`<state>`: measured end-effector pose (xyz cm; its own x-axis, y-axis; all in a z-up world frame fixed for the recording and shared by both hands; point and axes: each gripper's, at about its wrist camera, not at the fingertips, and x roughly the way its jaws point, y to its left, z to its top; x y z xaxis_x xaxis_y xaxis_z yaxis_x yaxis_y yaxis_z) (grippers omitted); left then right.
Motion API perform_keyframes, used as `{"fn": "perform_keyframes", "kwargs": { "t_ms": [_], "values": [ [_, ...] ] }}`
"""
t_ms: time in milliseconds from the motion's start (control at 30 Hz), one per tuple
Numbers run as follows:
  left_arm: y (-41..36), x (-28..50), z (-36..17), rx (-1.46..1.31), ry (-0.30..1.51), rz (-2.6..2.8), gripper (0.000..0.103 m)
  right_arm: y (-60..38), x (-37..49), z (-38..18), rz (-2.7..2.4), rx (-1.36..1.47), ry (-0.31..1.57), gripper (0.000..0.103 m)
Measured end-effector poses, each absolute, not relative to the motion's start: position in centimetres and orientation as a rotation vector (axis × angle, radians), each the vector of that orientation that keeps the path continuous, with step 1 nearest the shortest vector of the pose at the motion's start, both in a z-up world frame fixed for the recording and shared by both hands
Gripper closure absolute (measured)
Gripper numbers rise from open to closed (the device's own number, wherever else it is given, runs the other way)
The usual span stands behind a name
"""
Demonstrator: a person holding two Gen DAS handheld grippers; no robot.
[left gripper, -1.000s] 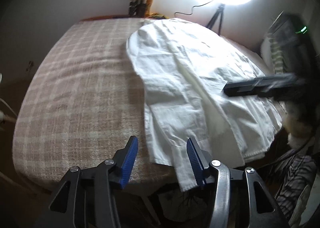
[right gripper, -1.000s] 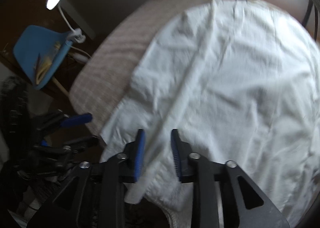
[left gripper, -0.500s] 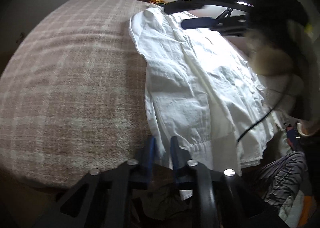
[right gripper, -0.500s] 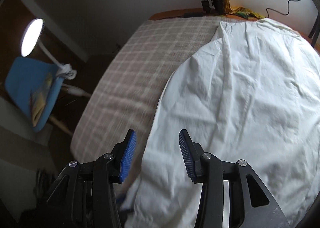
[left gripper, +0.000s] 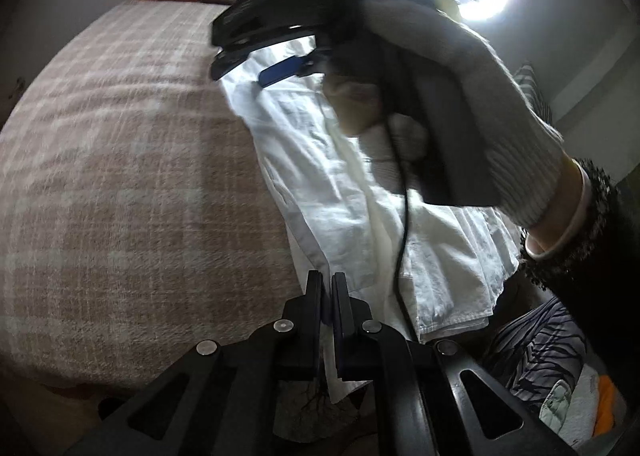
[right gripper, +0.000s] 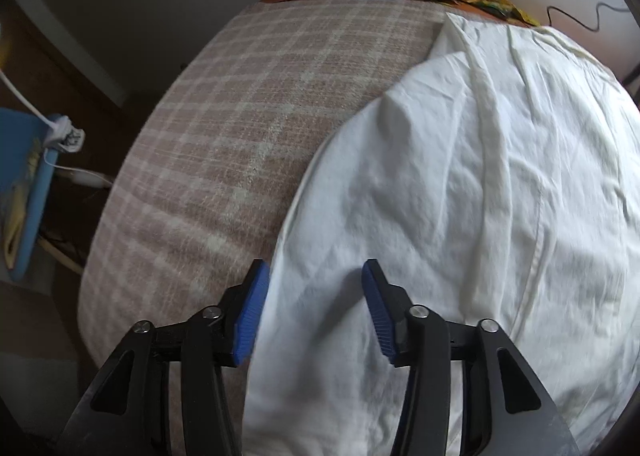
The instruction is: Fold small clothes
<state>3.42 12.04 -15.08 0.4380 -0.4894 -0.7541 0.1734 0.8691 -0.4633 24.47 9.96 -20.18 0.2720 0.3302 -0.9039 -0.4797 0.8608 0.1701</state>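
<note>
At the near edge of the table, which is covered in a plaid cloth, the left gripper has its jaws pressed together on the hem of the white shirt, at the corner that hangs over the edge. The shirt lies spread along the right side of the table, wrinkled, with one side panel already turned in. Farther up, the right gripper hovers with its jaws wide apart over the shirt's left edge, not yet pinching anything. The risk, as I judge it, is uneven lifting: if the left pulls before the right has cloth, the hem may drag and the turned-in panel could slide open. The right could also close on the plaid cloth beneath, since the shirt edge sits right beside one blue pad.
</note>
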Motion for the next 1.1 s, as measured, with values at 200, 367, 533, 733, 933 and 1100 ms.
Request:
{"fn": "perform_keyframes", "kwargs": {
  "t_ms": [200, 367, 533, 733, 933, 1100],
  "values": [
    [10.9, 3.1, -14.5, -0.26, 1.024, -0.407, 0.102, 11.5, 24.3, -20.5, 0.523, -0.281, 1.146, 0.054],
    [10.3, 3.0, -14.4, -0.235, 1.02, -0.398, 0.102, 11.9, 24.2, -20.8, 0.501, -0.333, 1.125, 0.061],
    [10.5, 3.0, -14.5, -0.23, 1.02, -0.392, 0.102, 11.3, 24.5, -20.7, 0.492, -0.335, 1.118, 0.073],
    [10.3, 3.0, -14.6, -0.222, 1.016, -0.387, 0.102, 10.4, 24.7, -20.6, 0.484, -0.321, 1.107, 0.09],
    [10.4, 2.9, -14.5, -0.222, 1.012, -0.389, 0.102, 9.6, 25.1, -20.5, 0.499, -0.266, 1.111, 0.098],
    [10.3, 2.8, -13.9, -0.226, 0.997, -0.404, 0.102, 7.9, 25.2, -19.7, 0.553, -0.156, 1.1, 0.1]
  ]
}}
